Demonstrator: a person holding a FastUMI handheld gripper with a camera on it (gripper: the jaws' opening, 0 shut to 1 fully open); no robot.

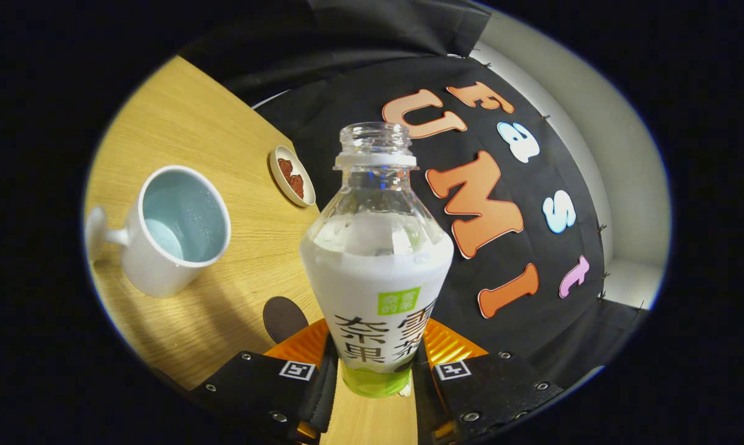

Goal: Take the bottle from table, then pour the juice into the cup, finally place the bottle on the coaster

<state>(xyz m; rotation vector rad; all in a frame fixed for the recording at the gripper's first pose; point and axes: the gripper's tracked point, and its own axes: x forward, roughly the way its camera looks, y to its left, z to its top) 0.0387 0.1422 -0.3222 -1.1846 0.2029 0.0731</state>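
Note:
An uncapped clear plastic bottle with a white label and a green base stands between my fingers, and my gripper is shut on its lower body. Milky liquid reaches up to the bottle's shoulder. The whole scene is tilted, with the bottle leaning toward the table side. A white mug with a pale blue inside lies off to the left of the bottle, its mouth facing me and nothing in it. A dark round coaster lies on the wooden table just beside my left finger, partly hidden by it.
A small white dish holding reddish-brown pieces sits on the table beyond the bottle, near the table's far edge. The black cloth wall hangs close behind the table, with a pale wall further right.

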